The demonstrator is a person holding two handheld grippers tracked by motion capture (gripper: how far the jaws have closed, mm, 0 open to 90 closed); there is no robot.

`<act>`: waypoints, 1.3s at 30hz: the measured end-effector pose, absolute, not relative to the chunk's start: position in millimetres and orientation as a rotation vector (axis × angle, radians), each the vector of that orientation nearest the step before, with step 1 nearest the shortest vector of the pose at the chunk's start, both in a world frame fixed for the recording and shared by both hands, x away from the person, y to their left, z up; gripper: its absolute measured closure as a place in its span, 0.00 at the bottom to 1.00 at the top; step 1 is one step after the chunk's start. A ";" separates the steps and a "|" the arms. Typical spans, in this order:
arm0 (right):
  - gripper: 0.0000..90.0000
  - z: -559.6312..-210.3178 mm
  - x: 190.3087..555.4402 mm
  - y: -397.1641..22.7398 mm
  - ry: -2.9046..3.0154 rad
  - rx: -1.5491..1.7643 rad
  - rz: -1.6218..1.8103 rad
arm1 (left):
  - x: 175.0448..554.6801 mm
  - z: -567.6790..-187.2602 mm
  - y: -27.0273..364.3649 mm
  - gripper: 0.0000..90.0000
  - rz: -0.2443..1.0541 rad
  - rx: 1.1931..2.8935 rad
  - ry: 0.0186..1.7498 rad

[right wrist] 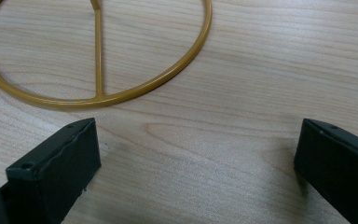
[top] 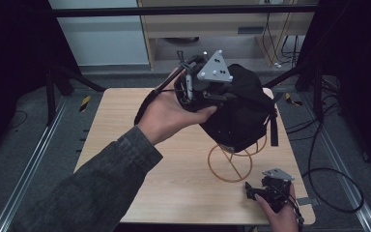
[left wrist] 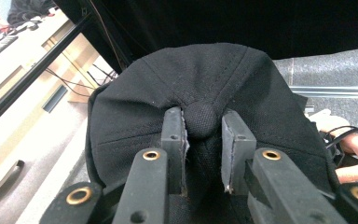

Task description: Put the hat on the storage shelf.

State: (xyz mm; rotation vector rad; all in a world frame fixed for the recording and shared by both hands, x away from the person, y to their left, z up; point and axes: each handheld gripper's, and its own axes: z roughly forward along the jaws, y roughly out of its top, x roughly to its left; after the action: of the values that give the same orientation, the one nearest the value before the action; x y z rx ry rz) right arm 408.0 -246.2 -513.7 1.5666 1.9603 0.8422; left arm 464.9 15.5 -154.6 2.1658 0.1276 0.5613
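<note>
1. Left gripper (left wrist: 203,140) has its jaws pinching the round fabric button on the crown of a black cotton baseball cap (left wrist: 200,84); fabric is bunched between the pads.
2. In the high view the cap (top: 244,108) is held in the air over the far middle of the light wooden table (top: 174,169), draped partly over the top of a yellow wire hat stand (top: 232,162) with a ring base. Whether the crown is fully seated on the wire top cannot be told; the cap hides it.
3. Right gripper (right wrist: 196,163) has its jaws spread wide with nothing between them, low over the table just in front of the stand's ring base (right wrist: 98,98). It sits at the near right edge of the table (top: 270,191).
4. Step in hand, as judged: setting the cap on the stand, or taking it off; direction unclear.
5. To do it well: keep the pinch on the button firm, since it is a small grip on soft cloth and could slip.
6. Move the cap straight along the stand's upright so the rim does not snag the wire loops and tip the light stand.
7. The free gripper could steady the ring base; it is near enough.
8. Watch the dangling back strap (top: 273,128); it hangs beside the wire and could catch.
</note>
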 end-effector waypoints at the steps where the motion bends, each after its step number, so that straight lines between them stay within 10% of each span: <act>1: 0.00 -513.7 408.0 -246.2 1.960 1.566 0.842 | 464.9 -155.6 13.7 0.82 0.563 2.167 0.126; 39: 0.00 -513.7 408.0 -246.2 1.960 1.566 0.842 | 486.9 -192.5 -26.7 0.82 0.507 2.236 0.124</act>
State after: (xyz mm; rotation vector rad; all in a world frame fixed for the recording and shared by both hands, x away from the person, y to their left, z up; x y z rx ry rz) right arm 408.0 -246.2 -513.7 1.5664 1.9604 0.8422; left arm 486.9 -26.7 -192.5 2.2362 0.1242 0.5070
